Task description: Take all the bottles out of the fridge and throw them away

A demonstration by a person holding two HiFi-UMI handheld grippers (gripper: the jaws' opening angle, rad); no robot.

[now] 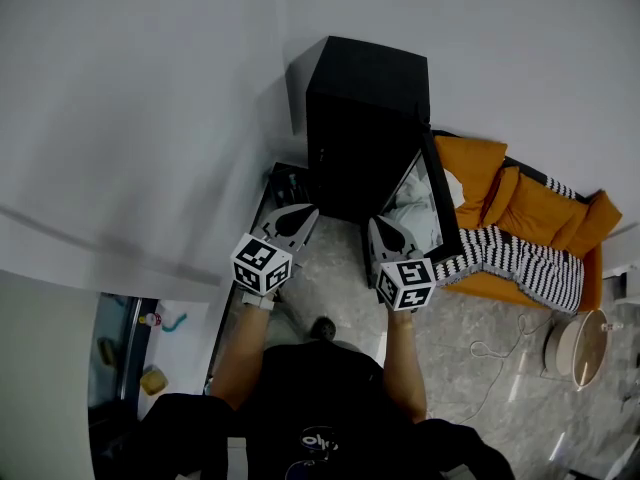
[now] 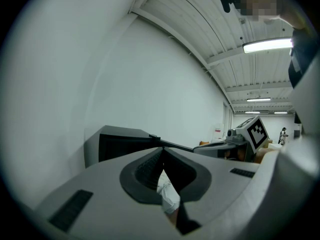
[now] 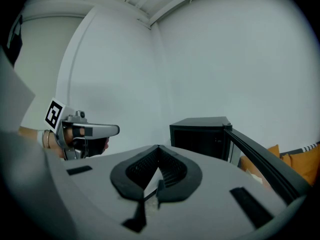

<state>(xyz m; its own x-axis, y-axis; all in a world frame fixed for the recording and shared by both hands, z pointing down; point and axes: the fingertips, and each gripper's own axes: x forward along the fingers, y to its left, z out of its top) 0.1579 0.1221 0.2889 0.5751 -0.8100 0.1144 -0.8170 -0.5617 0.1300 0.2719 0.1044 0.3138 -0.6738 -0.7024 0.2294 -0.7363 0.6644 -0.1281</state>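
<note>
A black mini fridge [image 1: 365,118] stands on the floor against the white wall, its door [image 1: 440,198] swung open to the right. No bottle shows in any view; something pale lies in the gap behind the door. My left gripper [image 1: 303,213] and right gripper [image 1: 378,226] hover side by side just in front of the fridge, both shut and empty. In the left gripper view the left gripper's jaws [image 2: 162,150] meet at the tips, facing the fridge [image 2: 120,141]. The right gripper [image 3: 158,148] likewise points at the fridge [image 3: 200,133] and its door edge [image 3: 260,156].
An orange sofa [image 1: 530,208] with a striped blanket [image 1: 520,258] sits right of the fridge door. A round white device [image 1: 578,346] and a loose cable [image 1: 490,353] lie on the floor at right. A dark shelf unit [image 1: 130,348] is at lower left.
</note>
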